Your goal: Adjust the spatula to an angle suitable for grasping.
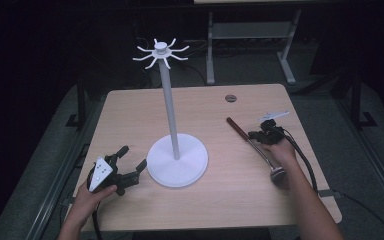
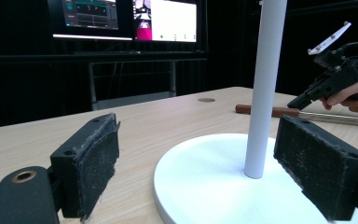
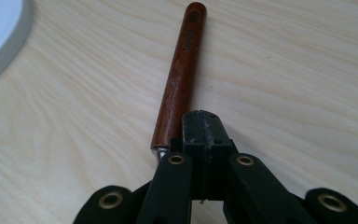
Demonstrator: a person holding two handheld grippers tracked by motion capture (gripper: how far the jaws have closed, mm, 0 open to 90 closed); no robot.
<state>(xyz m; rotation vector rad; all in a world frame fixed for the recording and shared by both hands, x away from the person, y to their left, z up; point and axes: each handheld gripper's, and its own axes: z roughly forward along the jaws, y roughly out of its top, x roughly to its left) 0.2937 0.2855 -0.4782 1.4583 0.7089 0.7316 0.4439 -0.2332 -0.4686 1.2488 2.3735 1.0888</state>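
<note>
A white stand has a round base (image 1: 177, 161), a tall pole (image 1: 170, 110) and curved hooks (image 1: 160, 52) at its top. A utensil with a reddish wooden handle (image 1: 236, 127) and a metal shaft ending in a metal head (image 1: 278, 176) lies on the table to the right. My right gripper (image 1: 255, 135) hovers over it with jaws shut; in the right gripper view the closed tips (image 3: 204, 121) sit just right of the handle (image 3: 179, 79), where it meets the shaft, with nothing between them. My left gripper (image 1: 133, 157) is open beside the base, its pads framing the pole (image 2: 265, 84).
The wooden table (image 1: 220, 200) has a round grommet hole (image 1: 230, 98) near its far edge. A grey metal frame (image 1: 250, 35) stands on the floor behind. Lit monitors (image 2: 126, 18) glow beyond the table in the left gripper view.
</note>
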